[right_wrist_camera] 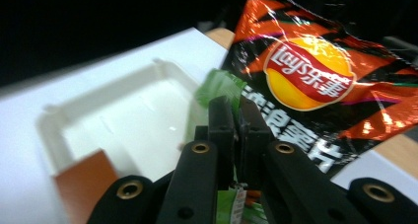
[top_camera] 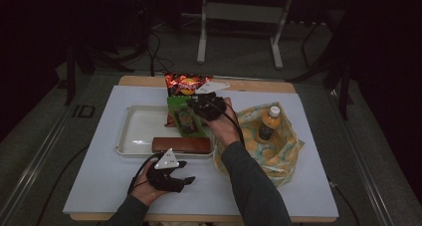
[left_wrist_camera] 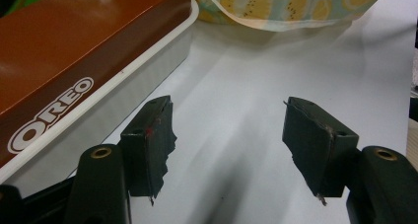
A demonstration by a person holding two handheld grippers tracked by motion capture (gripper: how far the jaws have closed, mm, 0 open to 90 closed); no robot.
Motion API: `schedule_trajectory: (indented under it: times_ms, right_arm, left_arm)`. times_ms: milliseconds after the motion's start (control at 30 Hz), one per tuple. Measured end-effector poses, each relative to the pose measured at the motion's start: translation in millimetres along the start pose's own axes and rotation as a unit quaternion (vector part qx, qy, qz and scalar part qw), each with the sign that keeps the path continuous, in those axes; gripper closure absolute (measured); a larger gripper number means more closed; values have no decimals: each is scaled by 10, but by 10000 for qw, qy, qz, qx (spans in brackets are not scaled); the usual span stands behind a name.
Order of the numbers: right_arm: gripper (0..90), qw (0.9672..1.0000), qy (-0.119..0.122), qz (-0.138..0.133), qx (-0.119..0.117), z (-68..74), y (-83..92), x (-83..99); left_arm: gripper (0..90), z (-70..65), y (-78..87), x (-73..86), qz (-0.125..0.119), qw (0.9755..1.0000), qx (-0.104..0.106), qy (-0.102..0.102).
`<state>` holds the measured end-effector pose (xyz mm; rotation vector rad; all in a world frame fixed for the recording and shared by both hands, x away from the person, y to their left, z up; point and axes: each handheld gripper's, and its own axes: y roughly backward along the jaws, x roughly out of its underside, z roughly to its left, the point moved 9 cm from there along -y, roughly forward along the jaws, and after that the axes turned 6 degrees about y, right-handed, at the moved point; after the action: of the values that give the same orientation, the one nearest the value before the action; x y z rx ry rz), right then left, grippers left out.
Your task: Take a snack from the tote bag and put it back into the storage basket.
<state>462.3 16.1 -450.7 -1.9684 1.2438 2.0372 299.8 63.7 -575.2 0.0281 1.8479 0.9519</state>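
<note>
White sheeting (top_camera: pixel 114 186) is seen covering the table; the left gripper (top_camera: pixel 171 178) is held low near its front edge, jaws spread wide with nothing between them; the right gripper (right_wrist_camera: pixel 235 116) is clamped on a green packet (top_camera: pixel 185 117) lifted over the white tray (top_camera: pixel 134 131), beside an Oreo box (top_camera: pixel 181 145) and a Lay's bag (right_wrist_camera: pixel 315 76).

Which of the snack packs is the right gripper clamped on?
The green packet, lying over the tray's right end. The right gripper pinches its top edge; the orange chip bag behind and the brown cookie box are untouched.
</note>
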Motion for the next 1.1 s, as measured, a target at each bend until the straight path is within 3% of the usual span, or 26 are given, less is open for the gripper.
schedule_trajectory:
  times_ms: [133,367,600,800,1100]
  right_arm:
    - [864,9996,148,126,204,3,-33,6]
    - [846,9986,96,257,458,-83,-14,92]
    - [841,9984,-52,274,498,-123,44,166]
    - [835,9981,19,308,538,-126,64,170]
    - [820,9967,-77,482,651,-185,-13,270]
  left_arm:
    - [356,-2,0,1,3,10000,3,-9]
    - [357,-5,5,1,-9,10000,6,4]
    - [356,-13,-8,3,12,10000,12,-3]
    - [357,-12,-5,4,10,10000,9,0]
    - [357,-15,-6,4,9,10000,21,1]
